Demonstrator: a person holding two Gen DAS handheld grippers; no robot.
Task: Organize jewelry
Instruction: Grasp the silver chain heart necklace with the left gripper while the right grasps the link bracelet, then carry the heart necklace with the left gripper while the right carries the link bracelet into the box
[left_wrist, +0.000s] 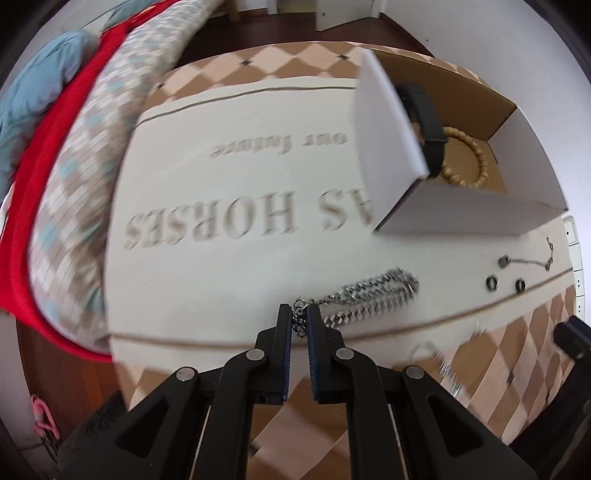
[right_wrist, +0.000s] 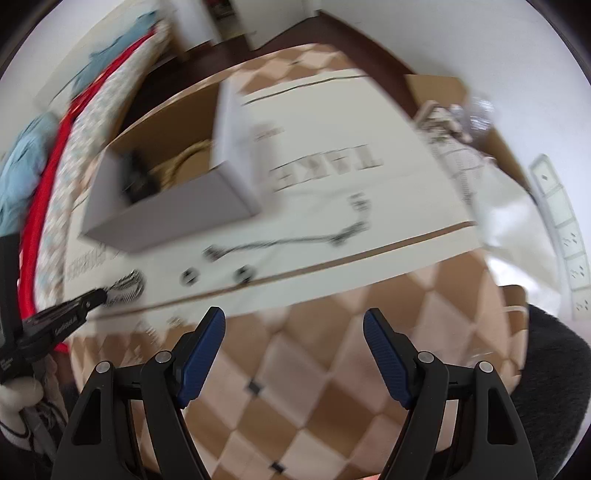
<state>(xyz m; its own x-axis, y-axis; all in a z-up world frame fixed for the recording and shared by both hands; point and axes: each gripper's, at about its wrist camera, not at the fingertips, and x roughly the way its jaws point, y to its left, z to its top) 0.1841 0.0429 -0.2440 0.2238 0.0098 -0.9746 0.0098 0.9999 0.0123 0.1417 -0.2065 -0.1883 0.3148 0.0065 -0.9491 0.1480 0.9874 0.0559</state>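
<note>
On a table (left_wrist: 229, 206) draped in a cream lettered cloth, our left gripper (left_wrist: 299, 325) pinches one end of a heavy silver chain (left_wrist: 373, 291), probably bound for the nearby open box (left_wrist: 458, 214); our right gripper (right_wrist: 294, 325) hovers spread, empty.

A checkered tan tablecloth (left_wrist: 303, 59) covers the counter, with a cream mat (left_wrist: 229, 192) printed with large letters lying on top. Beside the counter sits a bed with a red blanket (left_wrist: 59, 122), a patterned quilt (left_wrist: 122, 92) and a blue cloth (left_wrist: 40, 74). A white power strip (right_wrist: 561, 229) lies at the counter's far side
</note>
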